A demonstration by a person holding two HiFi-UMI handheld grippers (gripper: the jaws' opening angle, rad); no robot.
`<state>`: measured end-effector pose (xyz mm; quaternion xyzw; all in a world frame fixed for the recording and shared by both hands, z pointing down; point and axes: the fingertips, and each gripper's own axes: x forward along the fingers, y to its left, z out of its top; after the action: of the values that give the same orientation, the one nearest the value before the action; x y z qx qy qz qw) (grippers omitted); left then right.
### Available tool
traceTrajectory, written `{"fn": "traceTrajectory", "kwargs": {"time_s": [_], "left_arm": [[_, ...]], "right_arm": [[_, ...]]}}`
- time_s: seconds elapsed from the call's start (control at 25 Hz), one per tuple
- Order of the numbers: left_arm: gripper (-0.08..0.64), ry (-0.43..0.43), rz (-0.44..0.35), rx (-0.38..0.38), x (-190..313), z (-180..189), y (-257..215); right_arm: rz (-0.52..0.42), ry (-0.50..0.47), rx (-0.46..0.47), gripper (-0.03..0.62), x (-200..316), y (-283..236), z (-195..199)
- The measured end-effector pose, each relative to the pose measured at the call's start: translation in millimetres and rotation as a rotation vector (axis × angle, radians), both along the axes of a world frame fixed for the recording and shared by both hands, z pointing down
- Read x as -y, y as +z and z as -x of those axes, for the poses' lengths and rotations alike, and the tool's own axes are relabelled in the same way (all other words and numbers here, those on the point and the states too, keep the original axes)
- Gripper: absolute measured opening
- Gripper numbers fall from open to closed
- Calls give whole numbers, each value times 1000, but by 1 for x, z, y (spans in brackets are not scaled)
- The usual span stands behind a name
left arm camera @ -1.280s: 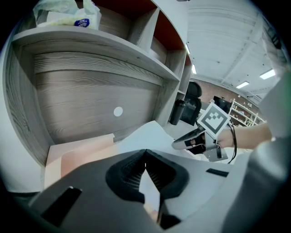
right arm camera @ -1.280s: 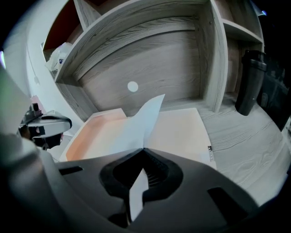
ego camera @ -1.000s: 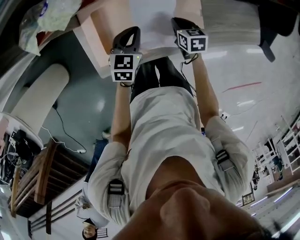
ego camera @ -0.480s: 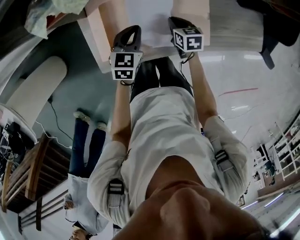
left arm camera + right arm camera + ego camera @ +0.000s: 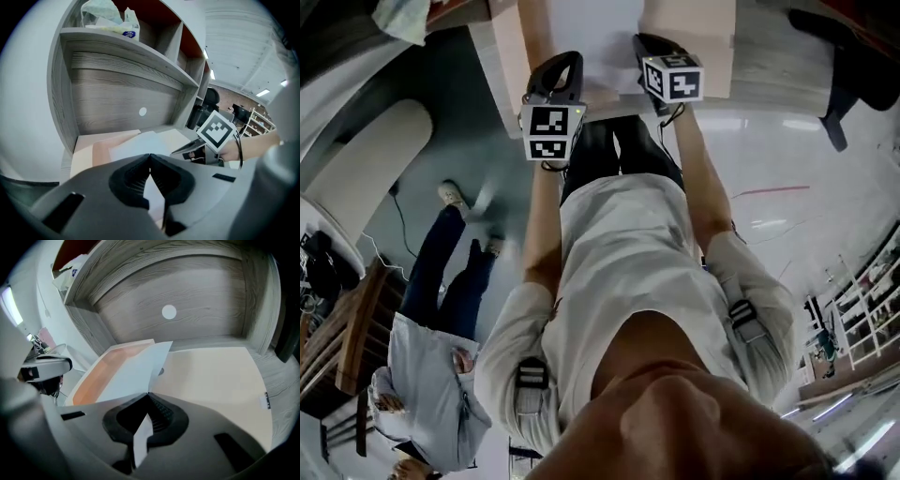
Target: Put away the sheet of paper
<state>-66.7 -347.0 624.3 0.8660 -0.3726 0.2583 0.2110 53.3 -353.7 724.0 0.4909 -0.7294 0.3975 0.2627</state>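
The pictures bend round at the edges, with dark corners. Bright ceiling lights (image 5: 262,92) shine, and the floor (image 5: 787,122) glares.

Premises: an open-plan office or lab workroom — grey wood-grain desk hutch (image 5: 117,93) with round white cable grommet (image 5: 169,312), black swivel chair (image 5: 212,96), ceiling strip lights (image 5: 206,53), white storage racks (image 5: 867,300), glossy tape-marked floor (image 5: 787,150).

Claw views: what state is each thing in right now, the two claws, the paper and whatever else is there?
Left claw: shut on the paper.
Right claw: shut on the paper.
Paper: held by its near edge between both claws, over the desk.
Peach mat: flat on the desk, partly under the paper.
Bag: crumpled, sitting on the top shelf.
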Motion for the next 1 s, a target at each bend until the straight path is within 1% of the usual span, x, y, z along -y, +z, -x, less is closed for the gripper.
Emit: {"fn": "traceTrajectory", "kwargs": {"time_s": [0.2, 0.44, 0.64, 1.0], "left_arm": [[21, -19, 3, -1, -1, 14, 3], [21, -32, -1, -2, 2, 25, 2], [21, -36, 2, -3, 2, 31, 3], [21, -47, 7, -2, 3, 38, 6]], "right_arm": [[-2, -12, -3, 21, 4, 2, 15], [-2, -1, -4, 21, 12, 3, 25], [-5, 32, 12, 20, 16, 4, 31], [22, 47, 50, 21, 17, 13, 48]]}}
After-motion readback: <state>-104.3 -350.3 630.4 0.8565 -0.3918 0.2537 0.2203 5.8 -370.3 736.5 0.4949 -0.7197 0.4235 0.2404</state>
